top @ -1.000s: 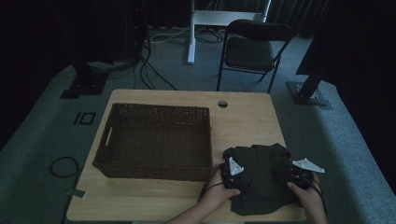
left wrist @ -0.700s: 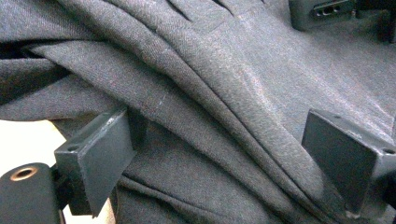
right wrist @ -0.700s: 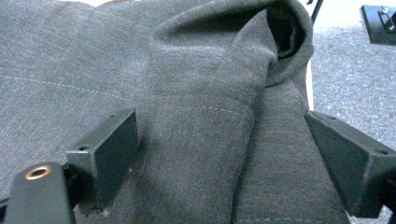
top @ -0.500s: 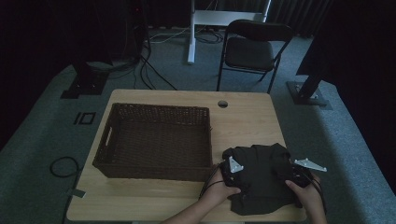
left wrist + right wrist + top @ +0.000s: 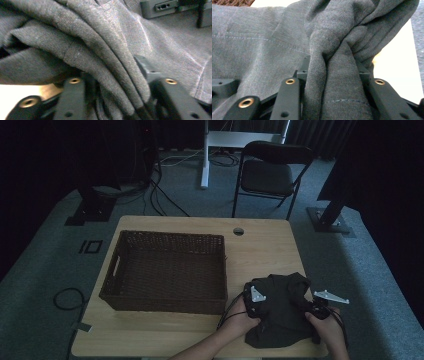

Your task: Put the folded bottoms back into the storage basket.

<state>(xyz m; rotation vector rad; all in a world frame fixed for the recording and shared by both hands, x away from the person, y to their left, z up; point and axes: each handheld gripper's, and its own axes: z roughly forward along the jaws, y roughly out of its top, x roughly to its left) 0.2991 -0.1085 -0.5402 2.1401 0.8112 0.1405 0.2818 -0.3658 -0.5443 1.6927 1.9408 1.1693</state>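
Observation:
A dark grey garment [image 5: 282, 307] lies crumpled at the table's front right. My left gripper [image 5: 266, 305] sits on its left side and my right gripper [image 5: 308, 309] on its right side, each held in a hand. In the left gripper view the black jaws have just been closing, and thick folds of the grey cloth [image 5: 100, 57] are bunched between them at my left gripper [image 5: 120, 100]. In the right gripper view the jaws have likewise just been closing, and a twisted bundle of cloth [image 5: 332, 50] is pinched at my right gripper [image 5: 334, 95].
A brown wicker basket [image 5: 165, 300] stands on the left half of the wooden table [image 5: 260, 250], close to the garment. A round cable hole [image 5: 238, 231] is near the far edge. A folding chair [image 5: 267, 172] stands behind the table.
Little differs in the high view: both hands and grippers stay on the garment at the front right, and the left hand has shifted only slightly.

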